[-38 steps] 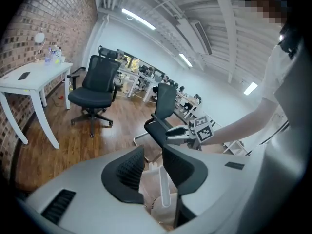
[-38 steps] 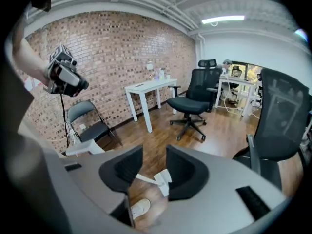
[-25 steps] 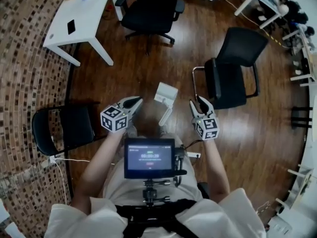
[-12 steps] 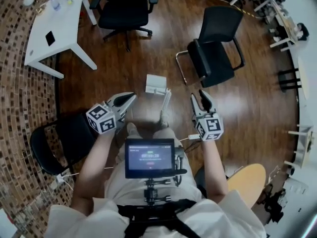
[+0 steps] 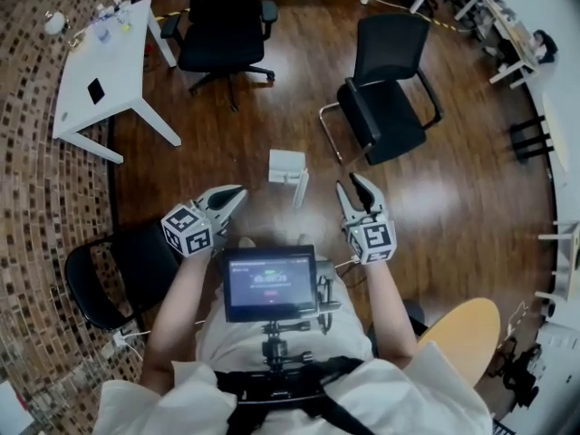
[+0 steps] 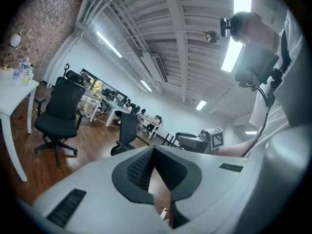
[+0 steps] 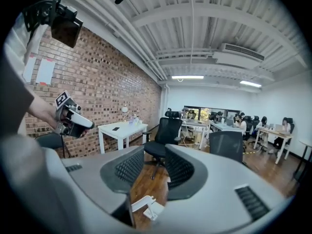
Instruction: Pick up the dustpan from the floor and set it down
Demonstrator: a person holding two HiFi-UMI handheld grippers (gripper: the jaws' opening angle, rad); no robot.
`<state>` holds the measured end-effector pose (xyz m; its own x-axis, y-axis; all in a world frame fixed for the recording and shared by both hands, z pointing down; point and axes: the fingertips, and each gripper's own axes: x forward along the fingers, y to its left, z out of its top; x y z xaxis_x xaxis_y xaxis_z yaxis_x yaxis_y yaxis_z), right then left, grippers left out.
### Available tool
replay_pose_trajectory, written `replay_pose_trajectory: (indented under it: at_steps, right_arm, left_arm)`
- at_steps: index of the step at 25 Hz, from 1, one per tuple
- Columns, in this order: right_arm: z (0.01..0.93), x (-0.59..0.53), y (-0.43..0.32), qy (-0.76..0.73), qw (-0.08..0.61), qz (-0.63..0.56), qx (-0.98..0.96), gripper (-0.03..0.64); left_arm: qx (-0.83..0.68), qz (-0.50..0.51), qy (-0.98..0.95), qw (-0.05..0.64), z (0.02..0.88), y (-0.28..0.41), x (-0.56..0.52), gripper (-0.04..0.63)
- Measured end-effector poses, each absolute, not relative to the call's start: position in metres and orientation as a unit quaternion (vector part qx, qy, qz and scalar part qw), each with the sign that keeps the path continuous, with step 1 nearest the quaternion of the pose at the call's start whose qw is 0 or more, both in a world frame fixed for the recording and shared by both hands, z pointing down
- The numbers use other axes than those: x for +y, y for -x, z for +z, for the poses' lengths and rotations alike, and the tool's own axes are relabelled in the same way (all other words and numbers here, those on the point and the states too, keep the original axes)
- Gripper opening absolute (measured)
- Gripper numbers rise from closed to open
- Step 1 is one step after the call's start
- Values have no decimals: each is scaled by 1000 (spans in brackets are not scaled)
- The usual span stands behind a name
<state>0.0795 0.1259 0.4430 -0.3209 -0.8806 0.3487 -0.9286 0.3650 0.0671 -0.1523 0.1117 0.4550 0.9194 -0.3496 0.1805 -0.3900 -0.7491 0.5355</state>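
Note:
The white dustpan (image 5: 286,165) lies on the wooden floor ahead of me, its handle pointing back toward me. Neither gripper touches it. My left gripper (image 5: 237,191) is held to the left of the dustpan, shut and empty; in the left gripper view its pads (image 6: 141,168) meet at the tips. My right gripper (image 5: 351,187) is to the dustpan's right, open. Its jaws have just been closing a little, with nothing between them. In the right gripper view the dustpan (image 7: 148,206) shows low down on the floor, beyond the gap between the jaws of the right gripper (image 7: 153,162).
A black chair on a metal frame (image 5: 390,107) stands just beyond the right gripper. A black office chair (image 5: 222,25) and a white table (image 5: 100,71) stand farther back on the left. Another black chair (image 5: 118,261) is beside my left arm. A screen (image 5: 270,284) hangs at my chest.
Both grippers have lifted and drawn back toward me, away from the dustpan, which stays on the floor. The right jaws have narrowed slightly. The head camera's view has shifted.

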Motion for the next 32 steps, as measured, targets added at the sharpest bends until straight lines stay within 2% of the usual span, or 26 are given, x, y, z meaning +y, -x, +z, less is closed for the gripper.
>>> replay_pose_trajectory:
  at_steps: [12,19,32]
  right_arm:
    - [486,139,-129,-500,198,105,-836,163]
    - [498,146,-149,-474,200,99,-852,160]
    - [499,179,-139,-400,194,84,-891,158]
  left_arm:
    - [-360,36,-884,296,475,138,112,3]
    - [-395,25,-866,307,482,112,132,3]
    - [-430,13,-838,335,495,83,173,3]
